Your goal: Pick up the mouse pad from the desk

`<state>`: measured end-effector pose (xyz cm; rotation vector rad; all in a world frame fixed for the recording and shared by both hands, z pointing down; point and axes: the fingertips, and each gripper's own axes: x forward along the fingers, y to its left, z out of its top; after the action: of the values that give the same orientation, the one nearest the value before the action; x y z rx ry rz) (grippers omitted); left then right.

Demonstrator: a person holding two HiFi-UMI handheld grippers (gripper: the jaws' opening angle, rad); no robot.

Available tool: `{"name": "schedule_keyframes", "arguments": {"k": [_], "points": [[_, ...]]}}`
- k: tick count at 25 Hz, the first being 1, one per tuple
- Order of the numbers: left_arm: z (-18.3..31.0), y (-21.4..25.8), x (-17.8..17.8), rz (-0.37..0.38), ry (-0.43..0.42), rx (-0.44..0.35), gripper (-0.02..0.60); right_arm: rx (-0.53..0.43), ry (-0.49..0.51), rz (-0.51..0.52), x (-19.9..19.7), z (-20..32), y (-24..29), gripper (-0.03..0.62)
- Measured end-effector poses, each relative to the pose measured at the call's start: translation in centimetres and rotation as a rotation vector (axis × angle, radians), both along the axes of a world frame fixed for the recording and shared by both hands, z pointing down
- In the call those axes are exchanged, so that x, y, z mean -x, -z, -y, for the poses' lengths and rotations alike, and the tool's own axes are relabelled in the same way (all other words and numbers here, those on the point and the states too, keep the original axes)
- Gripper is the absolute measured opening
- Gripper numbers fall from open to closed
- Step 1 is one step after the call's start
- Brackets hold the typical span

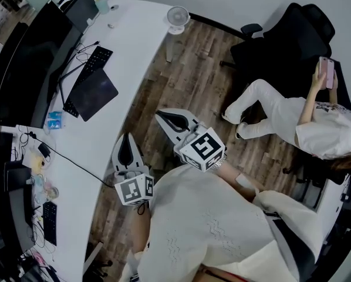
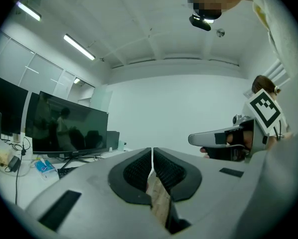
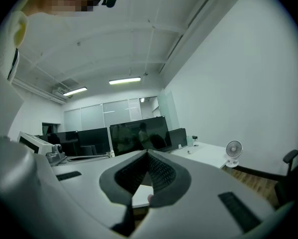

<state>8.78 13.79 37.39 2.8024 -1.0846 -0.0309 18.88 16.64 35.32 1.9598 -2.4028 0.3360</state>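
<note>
From the head view I see both tools over the wooden floor (image 1: pixel 181 81), short of the curved white desk (image 1: pixel 134 46). The left tool (image 1: pixel 126 138) is near the desk's edge, and the right tool (image 1: pixel 161 116) is beside it, further out over the floor. The mouse pad (image 1: pixel 97 94) lies flat on the desk, a dark rectangle set at an angle and touching the black keyboard (image 1: pixel 94 60) in front of the big monitor (image 1: pixel 29 57). It is well apart from both tools. A small blue packet (image 1: pixel 54 120) sits near the monitor's foot; it is too small for me to tell what it holds. A little white fan (image 1: pixel 178 17) stands at the desk's far end, and a second keyboard (image 1: pixel 49 222) lies at the near end. To the right, a seated person (image 1: pixel 293 119) in a black chair (image 1: pixel 293 34) holds a phone (image 1: pixel 326 72). In the left gripper view the tool's two dark pads are pressed together with nothing between them. Beyond them are the dark monitor, the blue packet on the desk and the right tool off to the side. In the right gripper view the pads meet at their tips and grip nothing. Past them I see a row of monitors, the white desk and the fan on its corner, but the mouse pad doesn't show.
</note>
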Motion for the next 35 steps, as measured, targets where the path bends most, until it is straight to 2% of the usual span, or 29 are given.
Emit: {"name": "schedule_keyframes", "arguments": {"k": [5,13,19,35], "points": [[1.5,-0.6,-0.9,0.020,0.031,0.008,0.020,0.017,0.006,0.025,-1.8,1.8,-1.1,0.002],[5.4,-1.9,0.2,0.032,0.080,0.036,0.020,0.054,0.011,0.025,-2.1,4.7,-2.4,0.002],[9.6,-2.1,0.6,0.031,0.081,0.037,0.020,0.077,-0.015,0.019,-2.4,7.9,-2.8,0.002],[21.8,-2.5,4.6,0.015,0.062,0.039,0.020,0.086,-0.004,-0.019,2.9,19.3,-2.2,0.002]]}}
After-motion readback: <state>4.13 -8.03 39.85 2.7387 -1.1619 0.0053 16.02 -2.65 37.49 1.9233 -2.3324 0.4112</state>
